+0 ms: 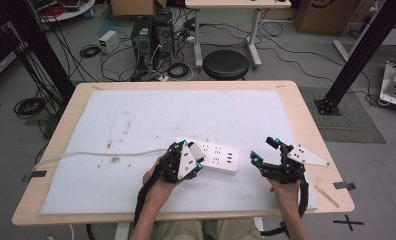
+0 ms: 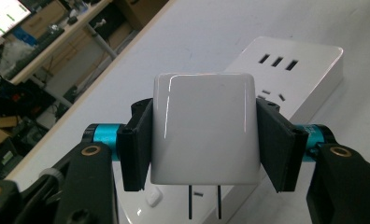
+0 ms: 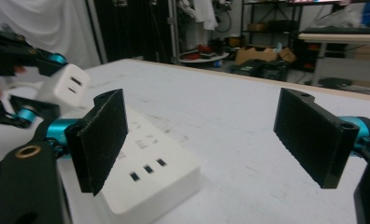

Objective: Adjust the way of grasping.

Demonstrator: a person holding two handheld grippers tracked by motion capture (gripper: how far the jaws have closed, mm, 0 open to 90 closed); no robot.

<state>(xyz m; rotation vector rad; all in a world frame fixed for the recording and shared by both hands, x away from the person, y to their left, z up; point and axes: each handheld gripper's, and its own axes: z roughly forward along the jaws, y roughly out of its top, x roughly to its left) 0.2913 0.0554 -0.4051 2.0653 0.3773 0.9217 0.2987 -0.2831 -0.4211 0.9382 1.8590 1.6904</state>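
My left gripper (image 2: 204, 140) is shut on a white plug adapter (image 2: 205, 130), its two metal prongs pointing down just above the white power strip (image 2: 295, 70). From the high view the left gripper (image 1: 188, 160) hovers over the left end of the power strip (image 1: 221, 159), whose white cable (image 1: 101, 154) runs off to the left. My right gripper (image 1: 264, 151) stands open to the right of the strip, nothing between its pads. In the right gripper view its jaws (image 3: 204, 140) frame the bare mat, with the strip (image 3: 148, 177) at lower left and the held adapter (image 3: 67, 85) beyond.
A white mat (image 1: 151, 115) covers most of the wooden table (image 1: 316, 130). A black stool (image 1: 225, 64) stands beyond the far edge, with computers and cables on the floor behind. A small wooden stick (image 1: 327, 196) lies near the table's front right corner.
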